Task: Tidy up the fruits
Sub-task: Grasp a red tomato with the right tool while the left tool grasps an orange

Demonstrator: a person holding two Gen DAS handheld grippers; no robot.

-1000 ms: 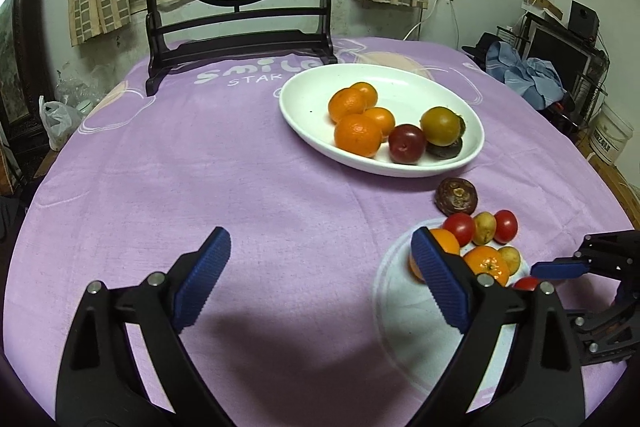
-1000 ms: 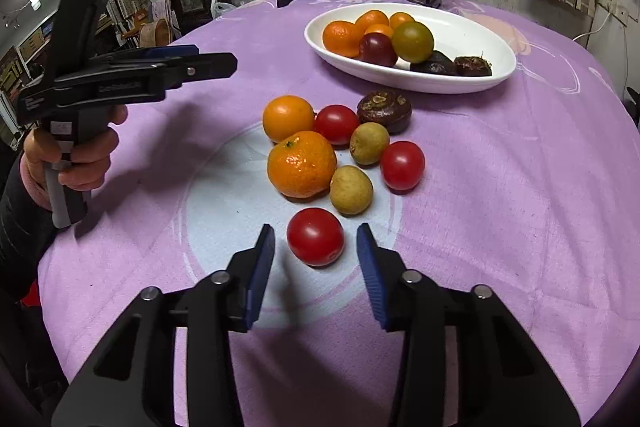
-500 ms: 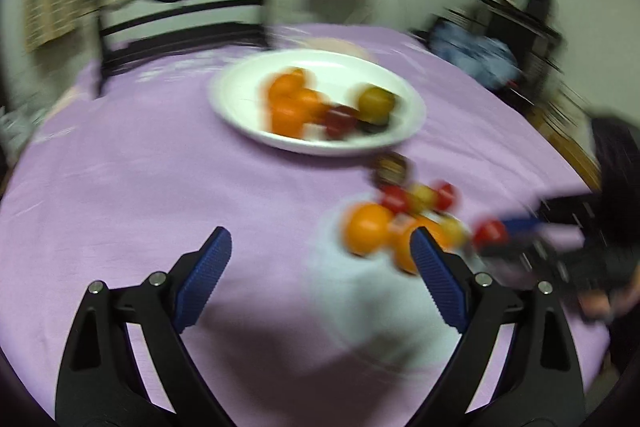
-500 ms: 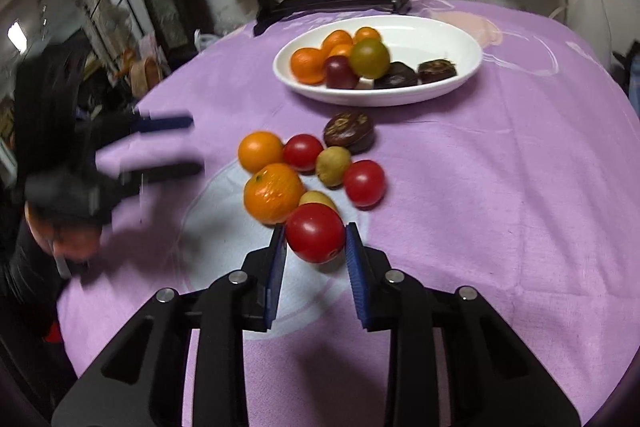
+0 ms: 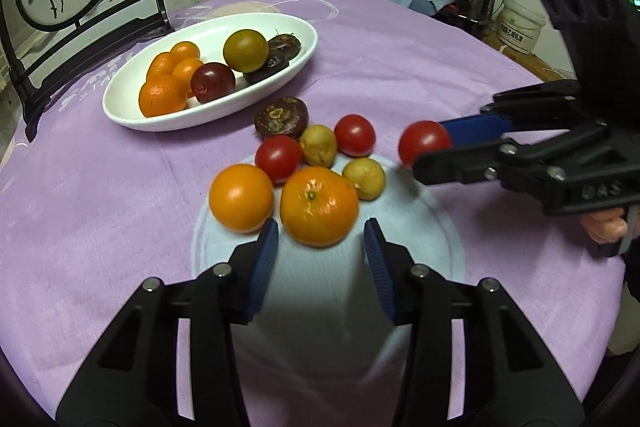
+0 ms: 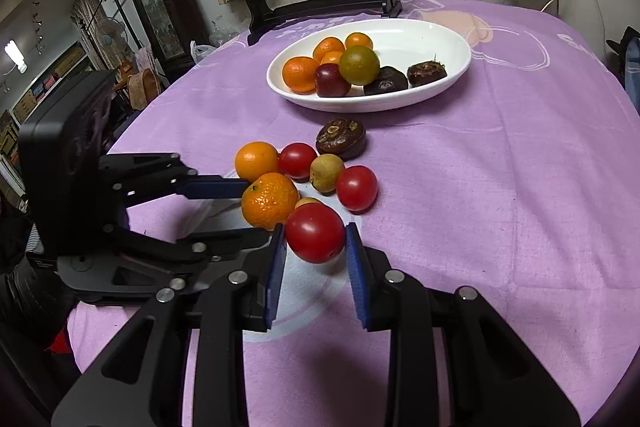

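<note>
While its blue-padded jaws are closing, the left gripper (image 5: 319, 233) enters from the bottom of the left wrist view, tilted steeply down at the table, with the large dimpled orange mandarin (image 5: 319, 205) lying just beyond its fingertips. The pads stand either side of the fruit's near edge, and no contact shows. In the right wrist view this same left gripper (image 6: 236, 207) reaches in level from the left edge of the frame, its upper blue pad beside the mandarin (image 6: 269, 201) and its lower finger below it.

Left of the mandarin in the left wrist view sits a smooth round orange fruit (image 5: 241, 197). Behind them cluster two red cherry tomatoes (image 5: 279, 158) (image 5: 355, 135), two small yellowish-green fruits (image 5: 318, 145) (image 5: 364, 178) and a dark brown wrinkled fruit (image 5: 282, 117), all on the purple tablecloth (image 5: 100, 207). Toward the upper left lies the white oval ceramic dish (image 5: 132, 115), holding oranges, a dark red plum, a green-yellow round fruit and dark brown pieces.

At the right edge, the right gripper (image 5: 426, 147) extends level toward the frame's centre, a person's fingers (image 5: 604, 225) wrapped around its handle. It is clamped on a glossy red tomato (image 5: 424, 143), lifted clear of the cloth. From the right wrist view the tomato (image 6: 315, 233) sits pinched between both blue pads at lower centre.
</note>
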